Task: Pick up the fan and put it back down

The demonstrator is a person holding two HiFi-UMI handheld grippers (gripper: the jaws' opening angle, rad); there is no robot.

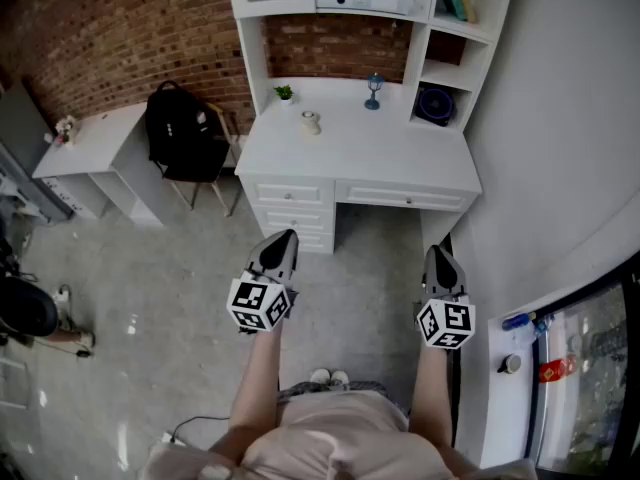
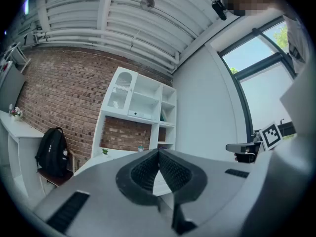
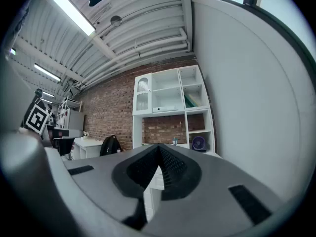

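Observation:
A small dark blue fan stands in the lower right cubby of the white desk hutch; the same fan shows small in the right gripper view. Both grippers hang well short of the desk, over the floor. My left gripper is shut with its tips touching and nothing between them, also seen as the left gripper pointing toward the hutch. My right gripper is shut and holds nothing; in its own view the right gripper points at the desk.
The white desk carries a small plant, a pale cup and a little blue lamp. A chair with a black backpack stands left of it, beside a second white desk. A curved white wall runs on the right.

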